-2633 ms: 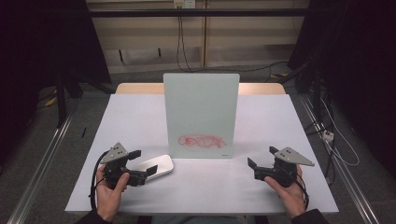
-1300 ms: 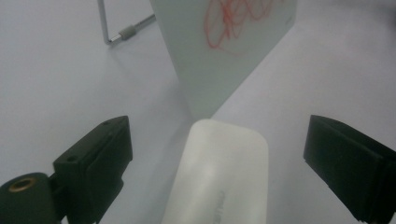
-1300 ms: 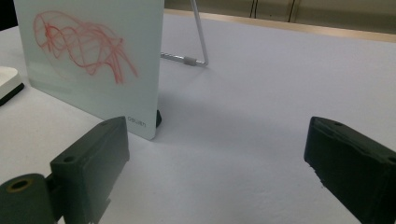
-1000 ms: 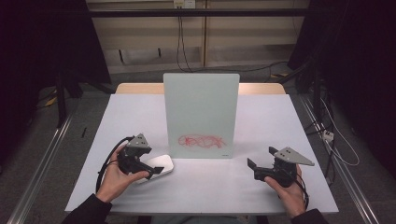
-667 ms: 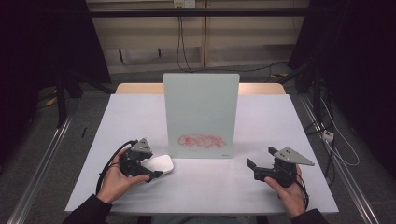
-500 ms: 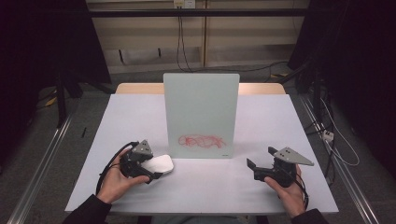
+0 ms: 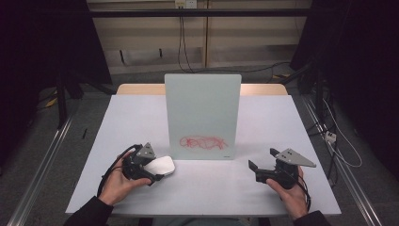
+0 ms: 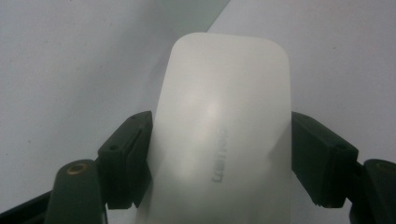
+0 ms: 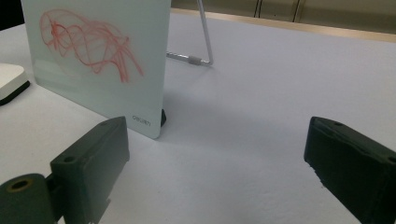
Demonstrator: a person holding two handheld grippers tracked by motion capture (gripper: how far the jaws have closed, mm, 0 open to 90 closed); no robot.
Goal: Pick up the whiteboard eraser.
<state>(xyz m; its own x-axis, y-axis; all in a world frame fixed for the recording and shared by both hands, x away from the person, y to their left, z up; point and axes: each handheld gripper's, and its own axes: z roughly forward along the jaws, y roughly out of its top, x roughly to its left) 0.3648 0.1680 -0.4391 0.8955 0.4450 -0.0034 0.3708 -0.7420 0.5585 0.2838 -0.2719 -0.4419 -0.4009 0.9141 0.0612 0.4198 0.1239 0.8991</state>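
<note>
A white whiteboard eraser [image 8: 219,135] is gripped by the left claw [image 7: 141,165]: in the left gripper view the two black jaws are pressed against its long sides, with the eraser's rounded far end pointing away over the white desk [image 7: 141,117]. In the high view the eraser is seen low over the desk, just left of the front foot of an upright glass writing board [image 7: 203,115]; whether it is lifted clear of the surface cannot be told. The right claw [image 7: 263,170] is held released, its jaws spread wide, resting near the desk's right front, well apart from the board.

Red scribbles [image 7: 203,142] are carried on the board's lower part, so the step in hand is judged to be the pick-up of the eraser, with wiping to follow. The next move would call for the eraser to be raised, turned so its dark underside faces the glass, and pressed against the marks without tipping the board on its wire stand [image 9: 201,44].

On the board's lower corner the brand "deli" [image 9: 141,121] is read. A faint embossed word is borne on the eraser's top, but it cannot be read with certainty.
</note>
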